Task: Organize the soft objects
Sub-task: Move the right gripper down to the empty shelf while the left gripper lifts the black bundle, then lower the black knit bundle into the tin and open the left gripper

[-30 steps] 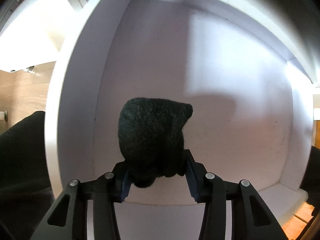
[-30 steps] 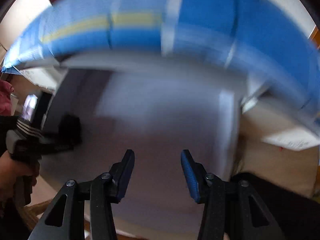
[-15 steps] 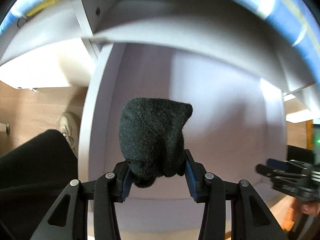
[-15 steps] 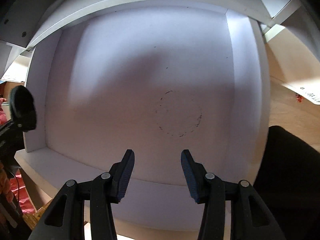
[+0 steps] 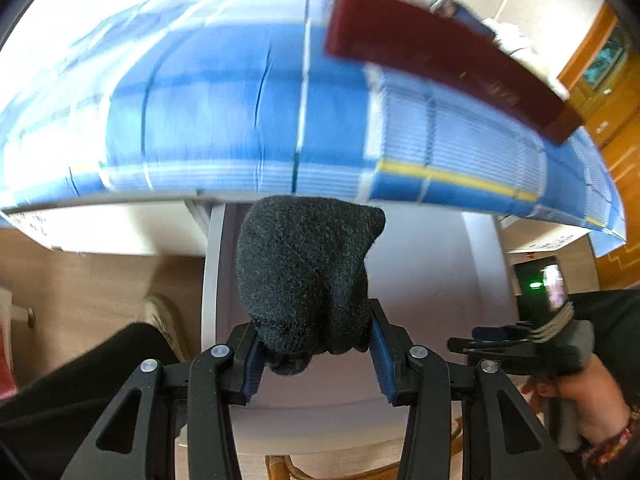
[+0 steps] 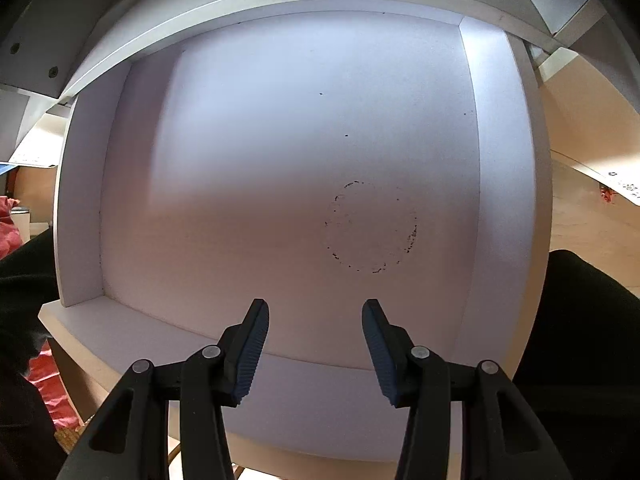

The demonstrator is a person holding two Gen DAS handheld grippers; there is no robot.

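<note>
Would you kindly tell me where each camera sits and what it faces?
Left wrist: on the left gripper, aimed downward past the dark knitted sock it clamps; blue checked cloth above; person's hand visible.
Right wrist: on the empty right gripper, looking straight down.
Shared: the white drawer.

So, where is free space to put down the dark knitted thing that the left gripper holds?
The white drawer floor is bare from wall to wall, with only a faint ring mark. The right gripper hangs open over its near edge. The checked cloth is crowded at the right, where a dark red book lies.
</note>
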